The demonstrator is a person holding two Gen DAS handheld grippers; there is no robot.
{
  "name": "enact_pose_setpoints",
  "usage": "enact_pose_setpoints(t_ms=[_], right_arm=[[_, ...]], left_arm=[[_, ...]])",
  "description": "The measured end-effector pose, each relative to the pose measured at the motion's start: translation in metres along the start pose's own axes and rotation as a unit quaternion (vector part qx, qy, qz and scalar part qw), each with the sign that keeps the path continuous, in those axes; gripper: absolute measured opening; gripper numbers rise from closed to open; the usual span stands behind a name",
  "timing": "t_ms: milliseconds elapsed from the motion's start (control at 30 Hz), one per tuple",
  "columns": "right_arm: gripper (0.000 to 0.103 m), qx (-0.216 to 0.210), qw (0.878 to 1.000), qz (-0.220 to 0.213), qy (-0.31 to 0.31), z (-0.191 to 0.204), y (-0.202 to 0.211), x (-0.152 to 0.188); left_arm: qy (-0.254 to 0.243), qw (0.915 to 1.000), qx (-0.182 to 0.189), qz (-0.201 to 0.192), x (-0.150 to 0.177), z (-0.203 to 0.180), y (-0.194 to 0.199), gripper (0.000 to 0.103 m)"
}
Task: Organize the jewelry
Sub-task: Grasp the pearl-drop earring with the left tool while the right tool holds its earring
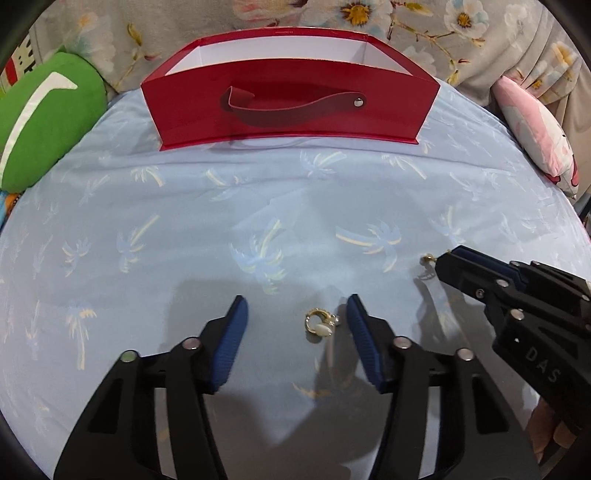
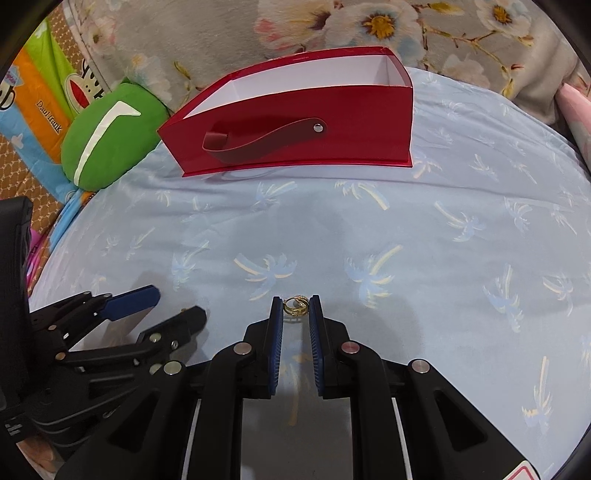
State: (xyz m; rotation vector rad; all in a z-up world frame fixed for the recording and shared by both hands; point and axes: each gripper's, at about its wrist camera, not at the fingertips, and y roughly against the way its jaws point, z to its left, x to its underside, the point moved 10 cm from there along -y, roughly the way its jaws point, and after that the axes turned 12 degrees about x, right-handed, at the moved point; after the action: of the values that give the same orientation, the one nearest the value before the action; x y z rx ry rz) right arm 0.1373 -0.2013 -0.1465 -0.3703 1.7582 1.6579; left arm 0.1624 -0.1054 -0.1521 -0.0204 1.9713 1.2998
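A gold earring with a pale shell charm (image 1: 318, 325) lies on the light blue palm-print sheet (image 1: 184, 229). My left gripper (image 1: 295, 310) is open around it, and neither blue pad touches it. A second gold earring (image 2: 295, 306) sits pinched at the tips of my right gripper (image 2: 295, 304), which is shut on it just above the sheet. In the left wrist view that right gripper (image 1: 441, 260) comes in from the right with the earring (image 1: 427, 258) at its tip. The left gripper (image 2: 177, 304) shows at the left of the right wrist view. An open red box (image 1: 291, 107) (image 2: 295, 129) with a strap handle stands at the far side.
A green cushion (image 1: 48, 122) (image 2: 107, 133) lies left of the red box. A pink and white pillow (image 1: 535, 136) is at the right. A grey floral blanket (image 2: 221, 33) bunches behind the box. Colourful packages (image 2: 33, 99) sit at the far left.
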Motion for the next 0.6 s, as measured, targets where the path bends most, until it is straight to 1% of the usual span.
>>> enact_pose_setpoints(t_ms=[67,200,467,533,567,600], right_arm=[[0.013,-0.002,1.000,-0.002,-0.001,0.000,0.001,0.000],[0.013,-0.005,1.000,-0.006,-0.002,0.001,0.003,-0.003],[0.013,-0.008,1.000,-0.009,-0.004,0.001,0.007,-0.005],[0.013,-0.009,1.000,-0.010,-0.004,0.002,0.007,-0.005],[0.013,-0.009,1.000,-0.010,-0.005,0.002,0.007,-0.005],[0.013,-0.010,1.000,-0.010,-0.005,0.002,0.007,-0.005]], left_arm=[[0.000,1.0000,0.002,-0.003,0.000,0.000,0.001,0.032],[0.008,0.9998,0.019,-0.002,0.001,0.001,0.003,0.018],[0.028,0.9982,0.052,0.001,0.010,0.002,0.012,0.017],[0.030,0.9982,0.052,0.000,0.012,0.003,0.015,0.010],[0.032,0.9980,0.055,0.000,0.013,0.003,0.016,0.002],[0.033,0.9977,0.058,0.003,0.014,0.003,0.017,0.002]])
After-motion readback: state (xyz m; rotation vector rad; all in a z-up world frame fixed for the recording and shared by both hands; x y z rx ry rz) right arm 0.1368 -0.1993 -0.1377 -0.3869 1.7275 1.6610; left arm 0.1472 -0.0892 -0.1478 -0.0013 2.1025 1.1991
